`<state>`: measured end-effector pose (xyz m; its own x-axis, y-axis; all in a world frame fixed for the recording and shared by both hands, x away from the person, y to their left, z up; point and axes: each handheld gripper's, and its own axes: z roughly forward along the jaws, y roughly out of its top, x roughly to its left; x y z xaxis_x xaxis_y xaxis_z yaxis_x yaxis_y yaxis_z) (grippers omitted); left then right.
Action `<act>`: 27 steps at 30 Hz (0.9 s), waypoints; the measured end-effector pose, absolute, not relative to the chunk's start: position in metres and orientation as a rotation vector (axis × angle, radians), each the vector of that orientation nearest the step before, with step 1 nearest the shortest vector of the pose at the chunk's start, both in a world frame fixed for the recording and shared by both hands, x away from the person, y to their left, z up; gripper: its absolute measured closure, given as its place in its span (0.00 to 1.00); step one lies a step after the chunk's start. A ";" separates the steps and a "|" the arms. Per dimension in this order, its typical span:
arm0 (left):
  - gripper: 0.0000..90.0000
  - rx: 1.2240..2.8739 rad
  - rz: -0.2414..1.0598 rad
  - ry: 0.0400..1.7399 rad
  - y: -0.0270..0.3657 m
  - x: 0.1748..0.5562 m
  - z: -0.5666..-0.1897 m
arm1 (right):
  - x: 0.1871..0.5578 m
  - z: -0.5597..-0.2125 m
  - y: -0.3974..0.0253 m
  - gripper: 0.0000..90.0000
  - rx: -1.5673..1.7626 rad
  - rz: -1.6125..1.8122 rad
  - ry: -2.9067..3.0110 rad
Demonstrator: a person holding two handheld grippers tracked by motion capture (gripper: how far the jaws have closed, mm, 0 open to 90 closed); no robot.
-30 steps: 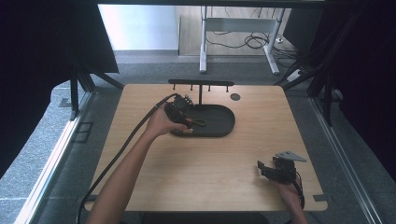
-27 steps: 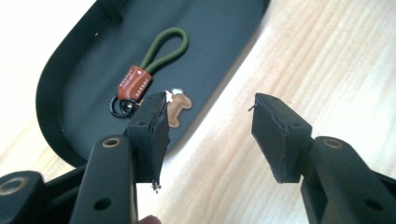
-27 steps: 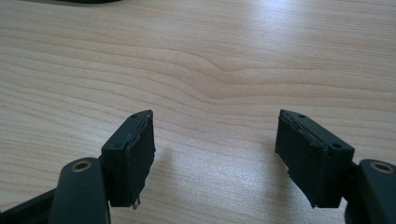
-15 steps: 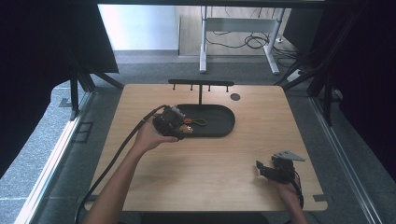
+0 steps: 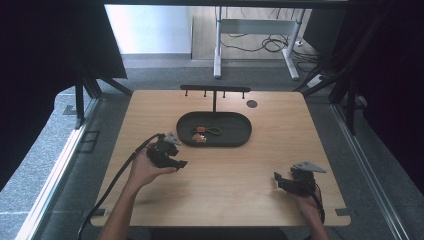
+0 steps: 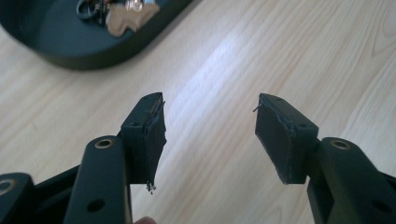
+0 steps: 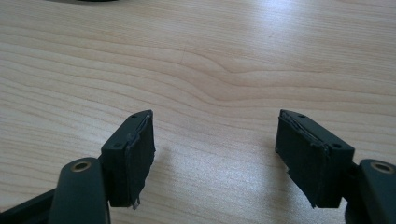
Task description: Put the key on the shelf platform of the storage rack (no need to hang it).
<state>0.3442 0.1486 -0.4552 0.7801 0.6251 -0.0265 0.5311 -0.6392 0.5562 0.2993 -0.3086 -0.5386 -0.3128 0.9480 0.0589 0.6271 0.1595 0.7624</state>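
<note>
Tray point(image 5: 235, 140), one, dark and oval, holds one keyring point(image 5: 201, 134) in the high view; left gripper point(image 5: 176, 161) sits just beside it, right gripper point(image 5: 280, 179) well apart. Left gripper view: jaws gaping, empty, keyring point(image 6: 116, 11) beyond. Right gripper view: jaws wide, empty, over the table point(image 7: 210, 60).

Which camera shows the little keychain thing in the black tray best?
The high view: the whole keychain lies in the dark oval tray, ring, cord and brown tag together, though small. The left gripper view shows it closer at its top edge, but cut off there. The right gripper view looks at bare wooden table.
</note>
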 end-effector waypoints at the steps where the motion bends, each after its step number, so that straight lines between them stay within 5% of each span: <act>1: 0.48 2.414 0.220 0.871 0.152 0.341 -0.456 | 0.299 -0.539 -0.309 0.32 1.493 0.983 2.005; 27: 0.47 2.354 0.188 1.014 0.193 0.303 -0.497 | 0.299 -0.535 -0.314 0.32 1.500 1.000 1.981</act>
<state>0.3027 0.1935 -0.4970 0.7034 0.7050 -0.0903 0.6261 -0.5545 0.5481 0.2995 -0.3140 -0.5354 -0.3005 0.9515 0.0659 0.6180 0.1416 0.7733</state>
